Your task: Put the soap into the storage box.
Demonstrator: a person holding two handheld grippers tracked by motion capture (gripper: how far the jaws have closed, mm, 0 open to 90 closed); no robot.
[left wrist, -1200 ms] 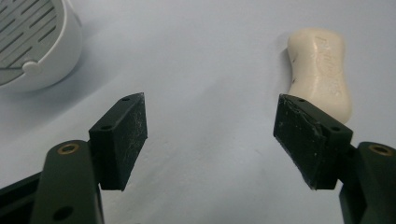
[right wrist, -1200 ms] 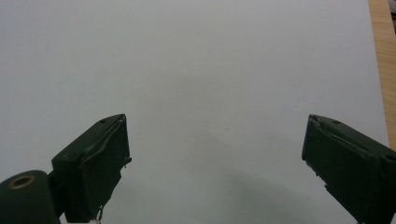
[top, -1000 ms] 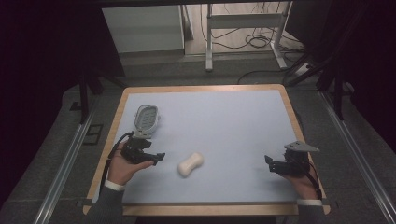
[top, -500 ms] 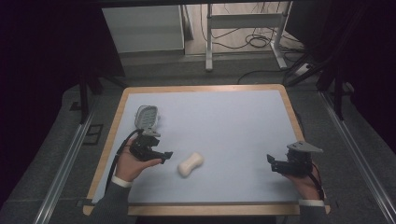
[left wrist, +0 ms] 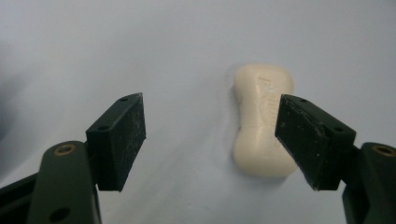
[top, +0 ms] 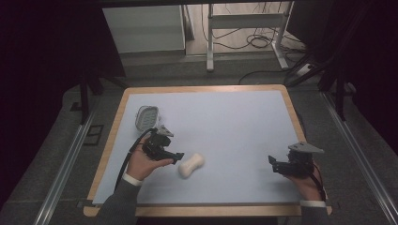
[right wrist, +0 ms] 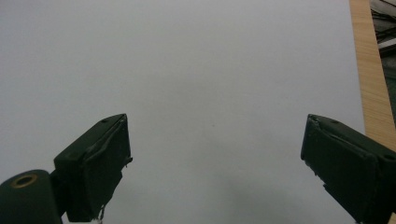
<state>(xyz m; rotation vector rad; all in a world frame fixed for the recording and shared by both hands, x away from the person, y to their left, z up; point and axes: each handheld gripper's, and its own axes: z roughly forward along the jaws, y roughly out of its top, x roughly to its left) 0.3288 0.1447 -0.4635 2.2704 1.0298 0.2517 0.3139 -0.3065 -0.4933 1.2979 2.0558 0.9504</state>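
Observation:
A cream, waisted bar of soap [top: 191, 165] lies on the pale blue mat [top: 225, 122] toward the front left. My left gripper [top: 174, 156] is just left of it, open. In the left gripper view the soap [left wrist: 260, 116] lies ahead, slightly right of centre, and the right pad [left wrist: 308, 135] overlaps its right edge; my left gripper [left wrist: 210, 135] holds nothing. My right gripper [top: 273, 165] rests near the front right of the mat, open. The right gripper view has my right gripper [right wrist: 215, 158] spread wide over bare mat.
A translucent ribbed soap dish [top: 146, 117] sits on the mat behind the left hand. The wooden table rim [top: 112, 136] frames the mat, and its right edge [right wrist: 369, 70] is close to the right gripper. Table legs and cables stand on the floor beyond.
My left gripper has slid right, closing in on the soap. The soap has not moved. The right gripper has barely shifted.

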